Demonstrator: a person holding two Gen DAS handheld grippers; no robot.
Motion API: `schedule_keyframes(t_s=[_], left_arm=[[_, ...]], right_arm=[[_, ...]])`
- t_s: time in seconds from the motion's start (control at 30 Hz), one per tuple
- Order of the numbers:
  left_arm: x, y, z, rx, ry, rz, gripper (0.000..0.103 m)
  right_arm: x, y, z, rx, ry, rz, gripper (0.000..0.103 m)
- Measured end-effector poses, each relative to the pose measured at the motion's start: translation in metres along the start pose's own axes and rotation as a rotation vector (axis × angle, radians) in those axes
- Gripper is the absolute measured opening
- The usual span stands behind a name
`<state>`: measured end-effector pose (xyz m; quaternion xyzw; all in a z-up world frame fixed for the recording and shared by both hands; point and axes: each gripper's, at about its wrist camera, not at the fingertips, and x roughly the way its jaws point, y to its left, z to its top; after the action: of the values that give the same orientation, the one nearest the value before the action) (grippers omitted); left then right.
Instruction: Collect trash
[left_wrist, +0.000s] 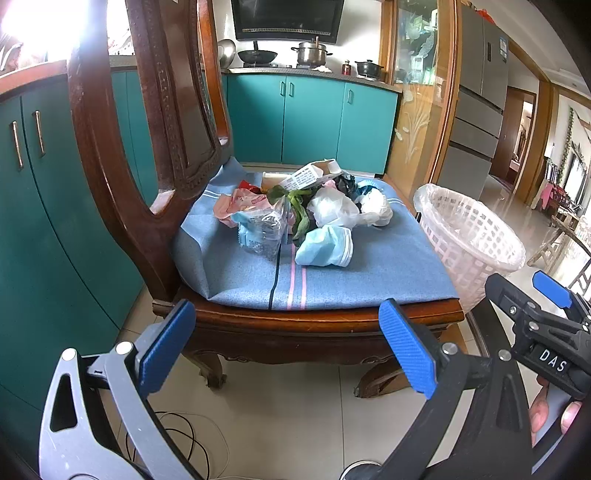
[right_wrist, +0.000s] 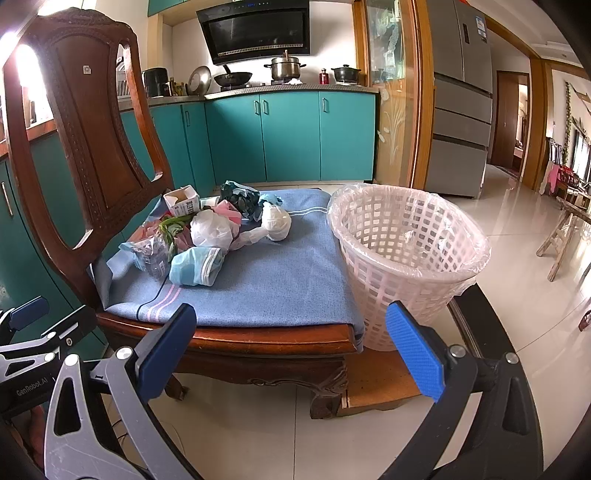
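Left gripper (left_wrist: 288, 347) and right gripper (right_wrist: 295, 350): jaws wide apart, empty. Trash pile (left_wrist: 299, 210) ahead of jaws; basket (right_wrist: 406, 254) right.

home kitchen | teal cabinets (right_wrist: 288, 136) | stove pots (right_wrist: 285, 68) | range hood (right_wrist: 258, 31) | fridge (right_wrist: 461, 99)

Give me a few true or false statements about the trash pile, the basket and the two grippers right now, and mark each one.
1. The trash pile lies on the blue cloth covering the chair seat. True.
2. The white basket is lined with a clear bag. True.
3. The left gripper is shut on a face mask. False: it is open and empty; the blue mask lies on the cloth.
4. The basket stands left of the chair. False: right.
5. The right gripper is open. True.
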<state>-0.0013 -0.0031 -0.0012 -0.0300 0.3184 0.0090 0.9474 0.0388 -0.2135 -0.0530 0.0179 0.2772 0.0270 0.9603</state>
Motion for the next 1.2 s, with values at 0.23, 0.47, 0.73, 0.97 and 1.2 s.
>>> schedule_keyframes(t_s=[0.23,0.47,0.73,0.97,1.2], left_arm=[[0.0001,-0.0003,-0.0005,0.002,0.000,0.000,0.099],[0.0005,-0.0008,-0.0015,0.003,0.001,0.000,0.099],[0.0004,-0.0011,-0.0010,0.005,0.002,0.001,0.099],[0.0009,-0.0014,-0.0013,0.005,0.004,0.000,0.099],[0.0006,-0.0014,-0.0015,0.005,0.003,0.000,0.099]], right_arm=[[0.0002,-0.0001,-0.0002,-0.002,0.001,0.000,0.100],[0.0017,-0.0019,-0.0019,-0.006,0.003,-0.003,0.100],[0.0018,-0.0017,-0.0017,-0.010,0.003,-0.004,0.100],[0.0019,-0.0010,-0.0021,-0.009,0.005,-0.004,0.100],[0.0020,-0.0009,-0.0024,-0.009,0.005,-0.005,0.100]])
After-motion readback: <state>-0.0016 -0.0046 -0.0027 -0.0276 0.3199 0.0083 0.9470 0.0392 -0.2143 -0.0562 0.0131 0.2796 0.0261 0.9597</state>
